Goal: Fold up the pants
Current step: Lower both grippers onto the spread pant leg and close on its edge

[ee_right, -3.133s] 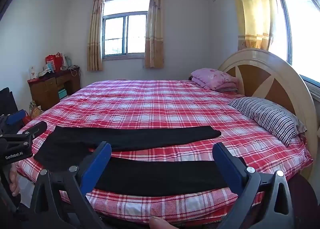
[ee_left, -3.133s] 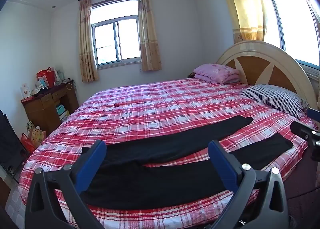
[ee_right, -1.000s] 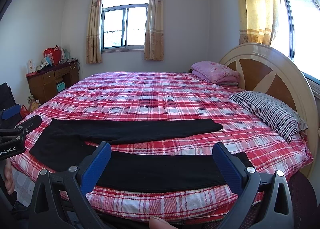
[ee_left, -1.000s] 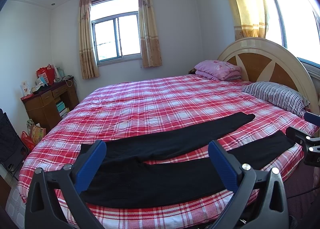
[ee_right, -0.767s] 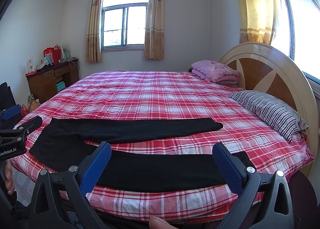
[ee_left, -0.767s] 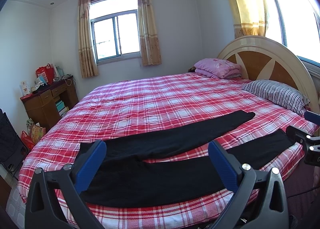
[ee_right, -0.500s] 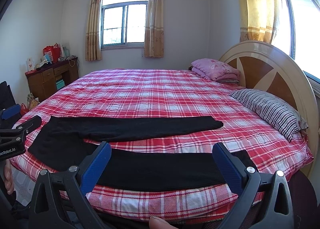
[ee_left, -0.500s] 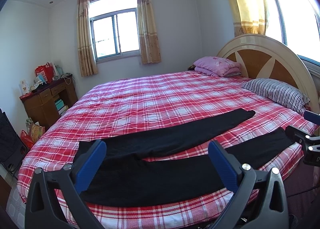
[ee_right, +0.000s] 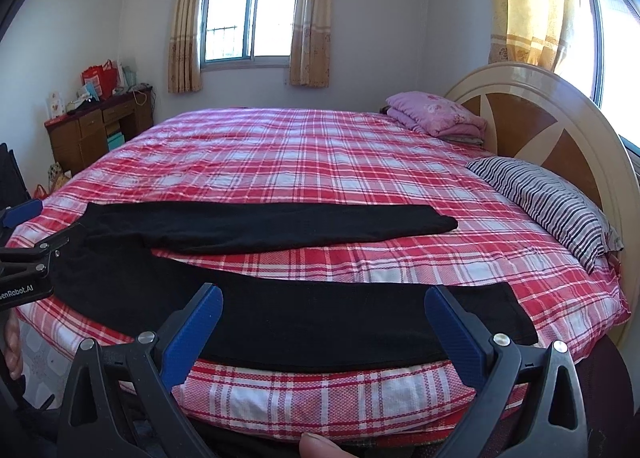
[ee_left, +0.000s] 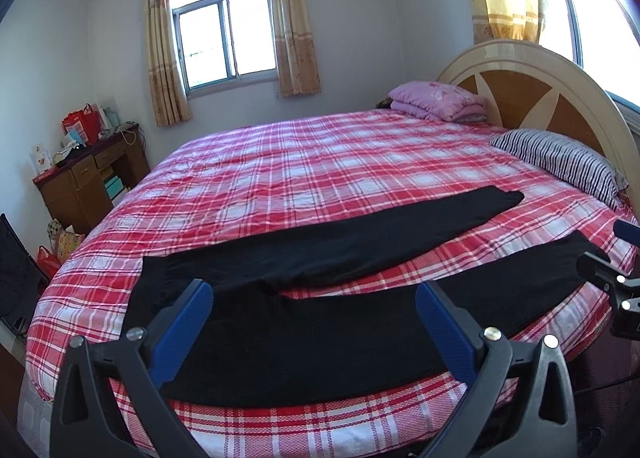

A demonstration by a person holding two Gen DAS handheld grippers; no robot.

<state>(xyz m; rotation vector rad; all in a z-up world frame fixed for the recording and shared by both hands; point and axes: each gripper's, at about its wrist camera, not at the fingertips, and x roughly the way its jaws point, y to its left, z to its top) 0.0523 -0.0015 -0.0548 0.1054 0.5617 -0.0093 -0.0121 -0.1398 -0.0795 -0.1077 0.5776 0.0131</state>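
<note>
Black pants [ee_left: 328,298] lie flat along the near edge of the bed [ee_left: 320,178], legs spread apart. Left gripper [ee_left: 312,318] and right gripper [ee_right: 324,322] hover above them, fingers wide, holding nothing.

A big round bed [ee_right: 320,162] with a red checked cover holds black pants [ee_right: 280,270] spread flat, a stripy pillow [ee_right: 548,202] and a folded pink blanket [ee_right: 436,114].
</note>
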